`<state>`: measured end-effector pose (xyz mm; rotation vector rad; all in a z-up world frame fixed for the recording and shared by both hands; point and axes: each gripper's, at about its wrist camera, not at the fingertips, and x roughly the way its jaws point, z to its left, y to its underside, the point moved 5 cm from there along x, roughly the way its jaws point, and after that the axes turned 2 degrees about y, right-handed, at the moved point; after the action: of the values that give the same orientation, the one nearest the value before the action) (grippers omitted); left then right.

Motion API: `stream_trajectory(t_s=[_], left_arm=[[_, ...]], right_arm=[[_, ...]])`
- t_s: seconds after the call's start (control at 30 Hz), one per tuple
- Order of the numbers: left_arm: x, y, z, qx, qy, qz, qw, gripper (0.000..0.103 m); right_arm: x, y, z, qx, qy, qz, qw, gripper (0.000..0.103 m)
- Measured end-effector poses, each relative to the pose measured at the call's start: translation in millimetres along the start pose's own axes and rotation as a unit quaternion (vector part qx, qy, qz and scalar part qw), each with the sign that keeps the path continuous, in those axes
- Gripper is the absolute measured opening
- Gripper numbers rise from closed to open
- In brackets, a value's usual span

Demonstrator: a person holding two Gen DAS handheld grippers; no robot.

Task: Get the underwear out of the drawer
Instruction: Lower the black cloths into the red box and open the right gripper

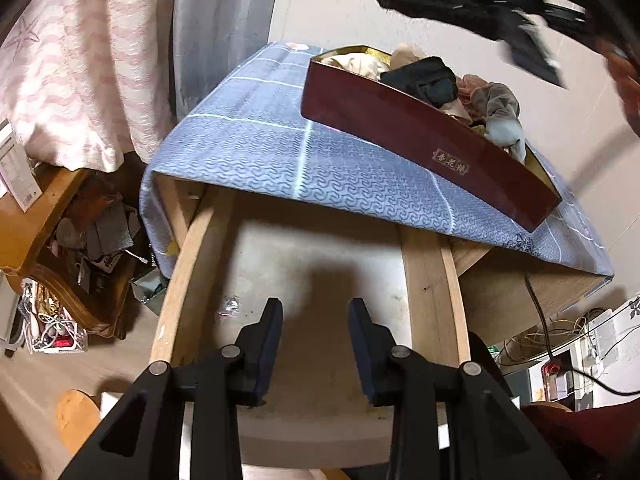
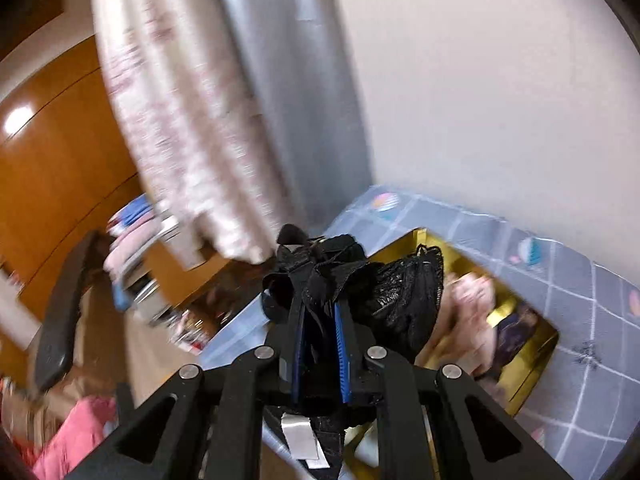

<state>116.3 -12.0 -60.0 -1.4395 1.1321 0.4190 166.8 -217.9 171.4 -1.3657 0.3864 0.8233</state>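
Item: black lace underwear garment [image 2: 360, 280], bunched, with a white satin label hanging below; it is up in the air over the red box, clear of the drawer.
Handling: I judge it very light, limp and snag-prone; lace would catch on edges. Best taken at the gathered middle, as I have it.
Right gripper [image 2: 320, 320]: my black two-finger tool with blue pads, clamped on the bunched lace.
Left gripper [image 1: 316, 312]: fingers parted, nothing between them, poised above the drawer.
Drawer: pale bare-wood pull-out drawer [image 1: 428, 280], pulled open; scuffed white floor, no garment visible inside.
Box: glossy dark-red rectangular box with gold lining [image 1: 420, 136], heaped with soft beige, black and grey garments.
Cover: blue-grey wave-patterned cloth [image 1: 248, 136] draped over the cabinet top, under the box.
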Motion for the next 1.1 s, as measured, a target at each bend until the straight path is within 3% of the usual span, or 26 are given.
stream_trajectory(t_s=[0.13, 0.27, 0.33, 0.47, 0.67, 0.73, 0.8, 0.9, 0.97, 1.1], left_arm=[[6.6, 1.0, -2.2, -0.008, 0.006, 0.006, 0.9999, 0.034], [10.6, 4.2, -2.5, -0.012, 0.004, 0.014, 0.9998, 0.034], [11.8, 4.5, -1.5, -0.014, 0.004, 0.016, 0.9998, 0.034], [14.4, 5.1, -1.7, -0.014, 0.002, 0.019, 0.9997, 0.034], [16.0, 3.7, -4.3, -0.017, 0.006, 0.016, 0.9997, 0.034], [14.7, 4.0, -7.0, -0.013, 0.005, 0.014, 0.9998, 0.034], [11.1, 4.7, -10.2, -0.012, 0.006, 0.008, 0.9999, 0.034], [5.8, 4.6, -9.2, -0.017, 0.006, -0.001, 0.9998, 0.034], [0.7, 3.8, -7.7, -0.027, 0.01, -0.013, 0.9995, 0.034], [-8.2, -0.1, -9.4, -0.042, 0.024, -0.036, 0.9982, 0.034]], right_arm=[[45.2, -20.4, -35.2, 0.055, 0.036, 0.005, 0.998, 0.014], [102.8, -15.0, -60.6, 0.103, 0.048, 0.053, 0.992, 0.014], [126.1, -5.0, -67.7, 0.099, 0.06, 0.078, 0.99, 0.014], [128.8, 6.9, -68.3, 0.043, 0.117, 0.086, 0.989, 0.014], [114.8, 21.2, -74.9, 0.032, 0.146, 0.111, 0.983, 0.016], [110.0, 22.3, -76.2, 0.05, 0.125, 0.096, 0.986, 0.026], [96.5, 21.2, -72.5, 0.075, 0.063, 0.067, 0.993, 0.053], [62.5, 24.5, -71.9, 0.115, 0.016, 0.006, 0.993, 0.06], [39.5, 32.7, -69.9, 0.109, 0.022, -0.026, 0.993, 0.06], [14.0, 58.4, -62.0, 0.073, 0.09, -0.049, 0.992, 0.064]])
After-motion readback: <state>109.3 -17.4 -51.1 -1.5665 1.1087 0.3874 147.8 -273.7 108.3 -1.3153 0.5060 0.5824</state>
